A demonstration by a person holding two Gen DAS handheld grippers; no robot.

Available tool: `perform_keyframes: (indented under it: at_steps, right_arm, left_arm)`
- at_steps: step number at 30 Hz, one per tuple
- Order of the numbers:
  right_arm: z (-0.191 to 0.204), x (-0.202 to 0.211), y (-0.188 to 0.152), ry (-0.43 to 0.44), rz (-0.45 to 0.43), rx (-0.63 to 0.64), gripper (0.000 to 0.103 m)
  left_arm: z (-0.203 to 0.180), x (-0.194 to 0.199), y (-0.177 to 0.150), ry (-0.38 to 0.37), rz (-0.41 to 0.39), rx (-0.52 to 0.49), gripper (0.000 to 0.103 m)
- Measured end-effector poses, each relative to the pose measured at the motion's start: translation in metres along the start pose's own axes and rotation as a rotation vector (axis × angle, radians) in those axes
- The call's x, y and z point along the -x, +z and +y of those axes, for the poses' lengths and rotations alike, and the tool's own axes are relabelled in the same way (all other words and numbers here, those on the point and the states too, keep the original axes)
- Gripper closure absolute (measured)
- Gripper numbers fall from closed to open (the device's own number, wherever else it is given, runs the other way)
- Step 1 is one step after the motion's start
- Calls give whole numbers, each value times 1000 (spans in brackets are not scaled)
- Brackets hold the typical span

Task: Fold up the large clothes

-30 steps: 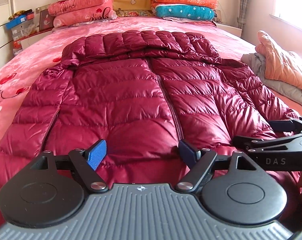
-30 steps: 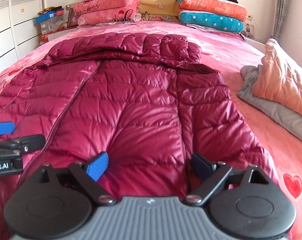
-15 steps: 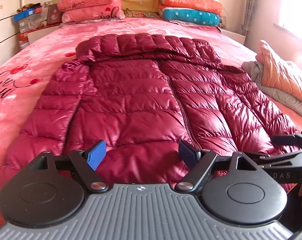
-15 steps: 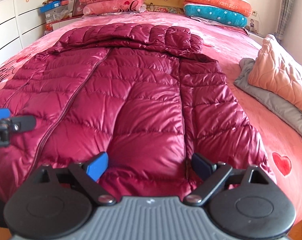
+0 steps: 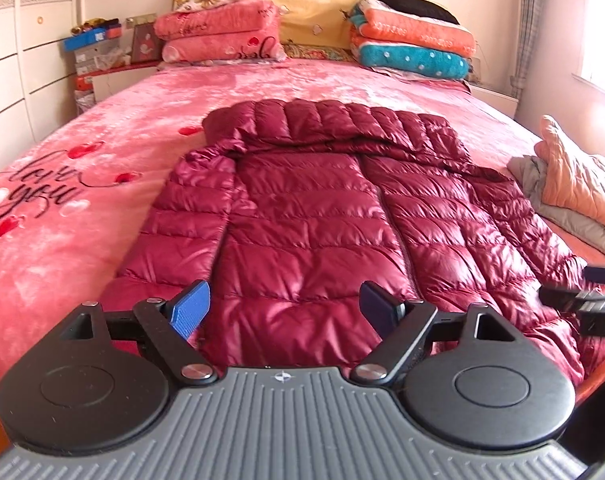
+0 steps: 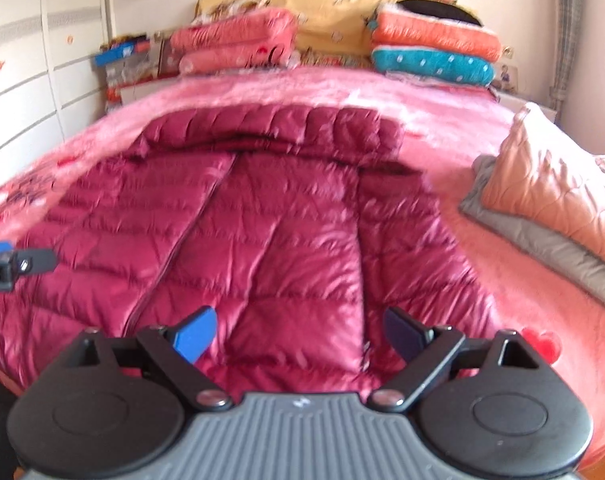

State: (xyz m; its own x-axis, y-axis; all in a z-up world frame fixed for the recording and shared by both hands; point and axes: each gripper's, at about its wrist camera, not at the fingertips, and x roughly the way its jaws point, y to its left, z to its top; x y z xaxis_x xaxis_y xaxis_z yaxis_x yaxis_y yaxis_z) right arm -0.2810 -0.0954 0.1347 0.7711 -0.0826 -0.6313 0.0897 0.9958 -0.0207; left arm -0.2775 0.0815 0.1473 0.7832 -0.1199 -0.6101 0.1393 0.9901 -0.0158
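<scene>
A maroon quilted down jacket (image 5: 326, 216) lies flat and front-up on the pink bed (image 5: 74, 216), hood towards the headboard, sleeves along its sides. It also shows in the right wrist view (image 6: 270, 232). My left gripper (image 5: 286, 312) is open and empty, hovering just above the jacket's hem at the foot of the bed. My right gripper (image 6: 298, 332) is open and empty above the hem near the jacket's right sleeve. Each gripper's fingertips show at the edge of the other's view.
A folded peach and grey quilted pile (image 5: 574, 192) lies on the bed's right side, also in the right wrist view (image 6: 550, 208). Stacked pink pillows (image 5: 218, 36) and orange and teal blankets (image 5: 414, 48) sit at the headboard. White wardrobe (image 6: 22, 92) at left.
Both grippers have pulled back and risen from the jacket towards the foot of the bed, so more of the bed shows. Both stayed open and empty.
</scene>
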Motion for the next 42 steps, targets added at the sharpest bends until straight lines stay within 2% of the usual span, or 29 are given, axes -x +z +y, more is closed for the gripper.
perform_keyframes:
  at_steps: [3, 7, 13, 20, 24, 28, 33, 36, 42]
  right_arm:
    - [-16, 8, 10, -42, -46, -25, 10]
    - [-43, 9, 17, -87, -37, -49, 8]
    - [-87, -3, 16, -92, 89, -119, 6]
    - [-130, -13, -2, -38, 186, -266, 6]
    - [-139, -10, -11, -43, 171, -317, 6]
    - [-139, -6, -10, -41, 133, -321, 5]
    - [-140, -15, -9, -36, 146, -319, 4]
    - [-138, -19, -12, -30, 161, -315, 4]
    - [-140, -24, -14, -14, 168, -311, 4]
  left_arm:
    - [7, 4, 3, 32, -16, 1, 1]
    - [17, 8, 7, 69, -32, 4, 1]
    - [43, 6, 11, 100, -32, 41, 0]
    - [93, -2, 15, 72, -12, 190, 0]
    - [121, -4, 15, 92, -17, 281, 0]
    - [136, -5, 13, 110, -16, 324, 0]
    - [149, -18, 6, 110, 16, 365, 0]
    - [153, -23, 3, 86, 34, 384, 0]
    - [148, -31, -3, 42, 53, 360, 0]
